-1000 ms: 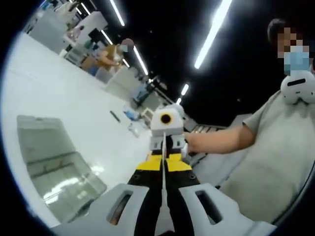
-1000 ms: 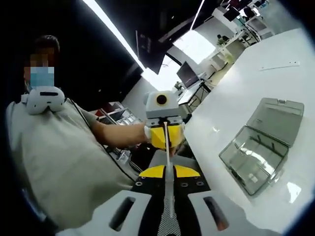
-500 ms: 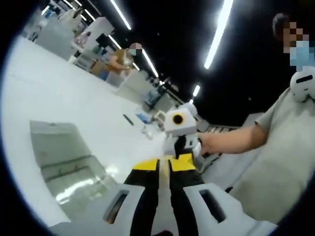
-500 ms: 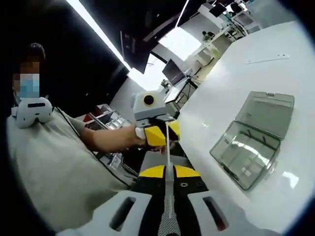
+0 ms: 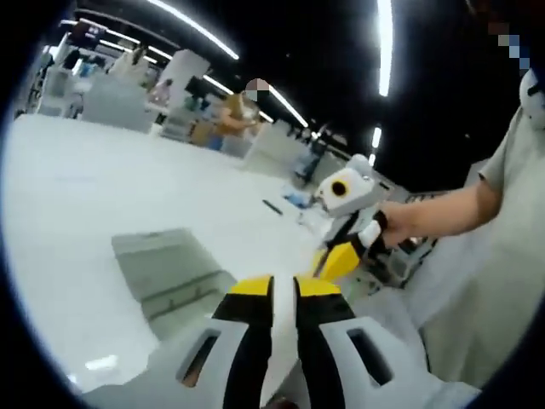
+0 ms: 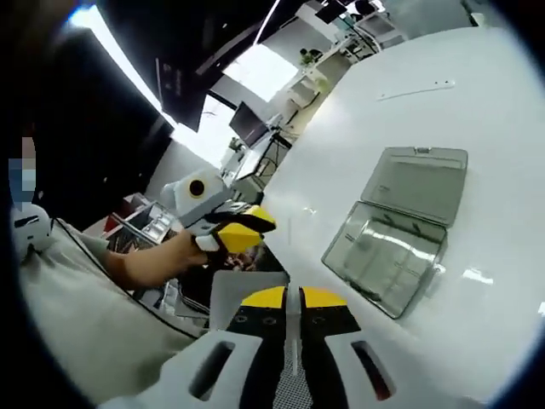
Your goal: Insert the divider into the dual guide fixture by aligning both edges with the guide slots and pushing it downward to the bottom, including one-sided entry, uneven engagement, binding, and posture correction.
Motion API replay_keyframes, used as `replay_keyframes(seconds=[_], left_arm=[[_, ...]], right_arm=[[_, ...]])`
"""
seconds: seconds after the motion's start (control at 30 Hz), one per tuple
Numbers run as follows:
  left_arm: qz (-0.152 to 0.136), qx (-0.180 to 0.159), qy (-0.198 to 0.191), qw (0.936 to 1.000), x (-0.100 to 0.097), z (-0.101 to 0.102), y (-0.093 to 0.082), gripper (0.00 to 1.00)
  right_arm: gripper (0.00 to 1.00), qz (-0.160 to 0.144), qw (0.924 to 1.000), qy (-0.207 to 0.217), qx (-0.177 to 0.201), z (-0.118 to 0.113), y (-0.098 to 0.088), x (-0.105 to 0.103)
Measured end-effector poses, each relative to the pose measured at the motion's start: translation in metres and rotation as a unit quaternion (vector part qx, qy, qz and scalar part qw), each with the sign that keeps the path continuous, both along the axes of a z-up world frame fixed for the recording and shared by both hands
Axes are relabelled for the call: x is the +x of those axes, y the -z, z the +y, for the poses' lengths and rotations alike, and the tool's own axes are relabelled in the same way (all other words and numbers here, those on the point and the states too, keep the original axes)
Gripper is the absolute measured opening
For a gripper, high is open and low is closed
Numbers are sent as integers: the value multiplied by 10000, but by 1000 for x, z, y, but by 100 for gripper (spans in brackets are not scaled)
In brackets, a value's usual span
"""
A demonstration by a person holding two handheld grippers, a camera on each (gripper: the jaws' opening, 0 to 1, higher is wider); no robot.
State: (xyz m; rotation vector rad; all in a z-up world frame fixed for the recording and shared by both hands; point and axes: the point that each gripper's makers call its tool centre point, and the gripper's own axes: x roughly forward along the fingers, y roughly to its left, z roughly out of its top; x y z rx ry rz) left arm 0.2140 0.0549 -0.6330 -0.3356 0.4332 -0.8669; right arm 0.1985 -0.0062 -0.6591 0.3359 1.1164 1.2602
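In the left gripper view, a clear plastic compartment box (image 5: 174, 274) is seen lying on the white desk (image 5: 102, 187), near its front edge and well apart from both tools. The left gripper (image 5: 285, 294) is seen at the bottom with its yellow-tipped jaws drawn almost together, and a thin pale divider sheet (image 5: 279, 358) is pinched edge-on in the narrow gap. Just right of it, off the desk edge, the right gripper (image 5: 335, 260) is held tilted in a person's hand (image 5: 400, 223); its jaw gap cannot be judged from this view. In the right gripper view, the left gripper (image 6: 243, 232) is seen at left, tilted, beyond the desk edge (image 6: 341, 153). The right gripper (image 6: 289, 298) is seen at bottom centre, jaws nearly closed with the divider sheet (image 6: 292, 336) clamped edge-on between them. The clear box (image 6: 383, 251) is seen to the right with its lid (image 6: 417, 183) laid open flat on the desk.
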Motion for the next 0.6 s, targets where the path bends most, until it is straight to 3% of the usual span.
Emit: replay_keyframes(seconds=[0.07, 0.2, 0.27, 0.3, 0.6], left_arm=[[-31, 55, -75, 10000, -1, 3, 1, 7], [-128, 521, -250, 9982, -3, 12, 9, 9], [-232, 800, -368, 9958, -3, 18, 13, 9], [-232, 797, -398, 9958, -4, 18, 13, 9], [-313, 1296, -809, 9878, -9, 34, 27, 10]], right_arm=[[0, 29, 9998, 121, -154, 0, 4, 2], [0, 135, 9973, 254, -677, -2, 15, 5], [0, 84, 9970, 307, -712, 1, 15, 9], [0, 99, 9950, 410, -904, -1, 17, 11], [0, 209, 9849, 929, -1445, 6, 26, 30]])
